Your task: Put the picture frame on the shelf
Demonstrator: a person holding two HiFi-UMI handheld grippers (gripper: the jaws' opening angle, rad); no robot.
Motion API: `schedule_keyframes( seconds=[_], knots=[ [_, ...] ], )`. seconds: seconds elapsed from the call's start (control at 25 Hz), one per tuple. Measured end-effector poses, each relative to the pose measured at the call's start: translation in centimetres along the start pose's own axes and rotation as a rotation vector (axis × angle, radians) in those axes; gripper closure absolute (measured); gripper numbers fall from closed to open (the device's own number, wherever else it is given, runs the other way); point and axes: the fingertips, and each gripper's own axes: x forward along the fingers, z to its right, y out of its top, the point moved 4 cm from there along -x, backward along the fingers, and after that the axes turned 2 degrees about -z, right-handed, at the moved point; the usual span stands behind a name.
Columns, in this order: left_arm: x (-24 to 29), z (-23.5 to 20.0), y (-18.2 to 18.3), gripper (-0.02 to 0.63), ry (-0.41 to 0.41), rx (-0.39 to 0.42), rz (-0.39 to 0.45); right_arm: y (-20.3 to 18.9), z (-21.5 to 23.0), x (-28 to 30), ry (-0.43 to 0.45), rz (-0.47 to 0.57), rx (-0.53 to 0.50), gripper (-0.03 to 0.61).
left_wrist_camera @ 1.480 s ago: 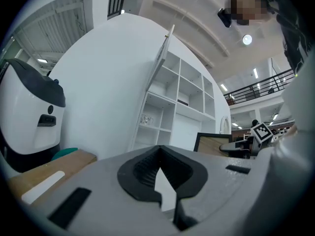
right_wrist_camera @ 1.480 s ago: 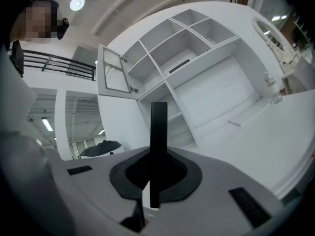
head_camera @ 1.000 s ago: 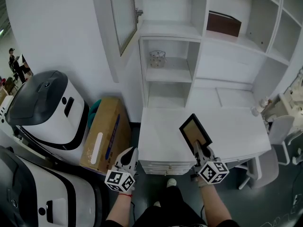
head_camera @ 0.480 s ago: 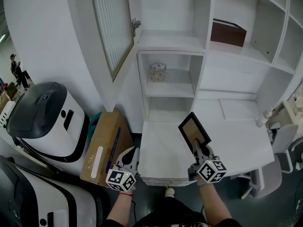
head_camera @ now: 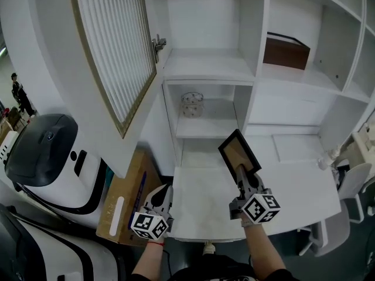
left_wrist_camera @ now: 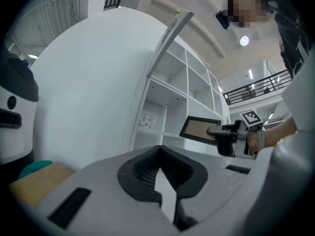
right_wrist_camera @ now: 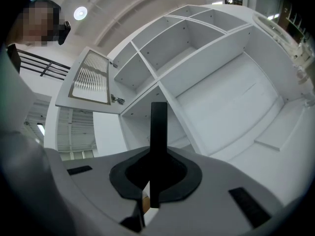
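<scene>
White shelving fills the upper part of the head view, a wall unit of open compartments standing over a white table. The right gripper is clenched on the lower edge of a picture frame, a black-rimmed rectangle with a tan panel. The frame is held in the air above the table, tilted, in front of the lowest open compartment and touching neither the shelves nor the table. In the right gripper view the frame shows edge-on as a thin black bar rising from between the jaws. The left gripper hovers near the table's front left corner with its jaws closed together and nothing between them. From the left gripper view, the frame and the gripper holding it appear off to the right, in front of the shelf compartments. A clear glass jar stands alone in the compartment just above and behind the frame. A brown box sits on a higher shelf to the right. A cabinet door with ribbed glass hangs open at upper left. On the floor left of the table lies a cardboard box, beside a white machine with a dark grey top. A small white bottle stands at the table's right edge.
</scene>
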Motion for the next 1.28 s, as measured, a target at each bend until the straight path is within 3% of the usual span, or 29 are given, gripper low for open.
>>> schedule_keyframes(
  seconds=[0.24, 0.6, 0.84, 1.28],
  knots=[
    [2.1, -1.4, 0.1, 0.609, 0.026, 0.007, -0.002, 1.7, 0.4, 4.6, -0.016, 0.032, -0.041, 0.565],
    [4.3, -3.4, 0.4, 0.610, 0.075, 0.016, -0.001, 2.4, 0.4, 10.4, -0.184, -0.012, -0.220, 0.565],
    [5.6, -4.0, 0.7, 0.609, 0.100, 0.022, -0.003, 2.7, 0.6, 13.1, -0.223, -0.024, -0.245, 0.565],
    [9.2, -2.6, 0.3, 0.609, -0.021, 0.028, -0.043, 3.1, 1.4, 16.7, -0.331, -0.037, -0.307, 0.565]
  ],
)
